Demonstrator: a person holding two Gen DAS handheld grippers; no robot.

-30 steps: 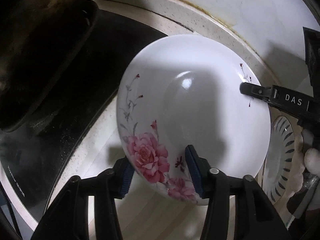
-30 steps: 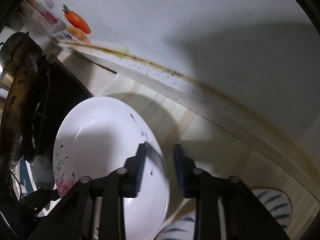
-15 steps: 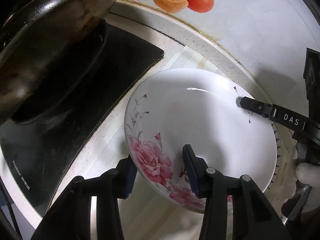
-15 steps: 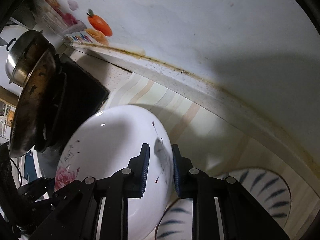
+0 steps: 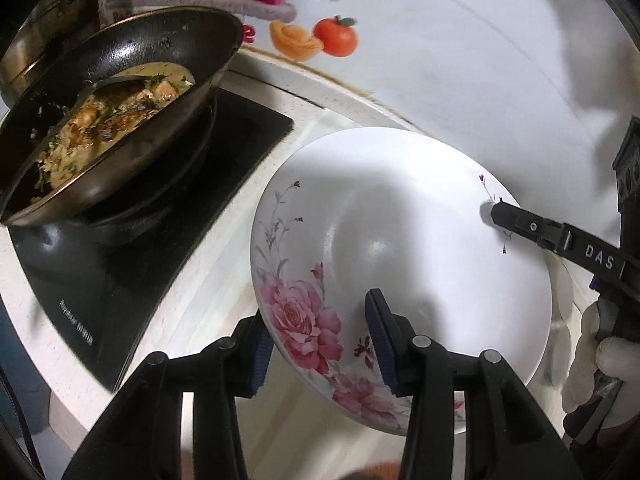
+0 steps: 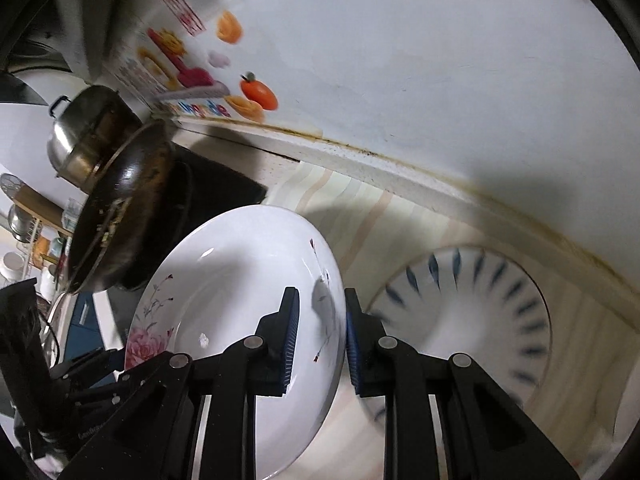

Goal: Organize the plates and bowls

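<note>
Both claws grip one white rose-printed plate above the desk.

The left claw [image 5: 320,344] is clenched on the plate [image 5: 400,240] at its near rim by the pink rose, and the right claw [image 6: 320,344] pinches the opposite rim. The plate hangs tilted, clear of the striped desk [image 6: 360,216], just beside the black cooktop [image 5: 120,272] that carries a dark pan [image 5: 132,92] of food. A blue-dashed plate [image 6: 480,312] lies on the desk beneath the right claw.
</note>
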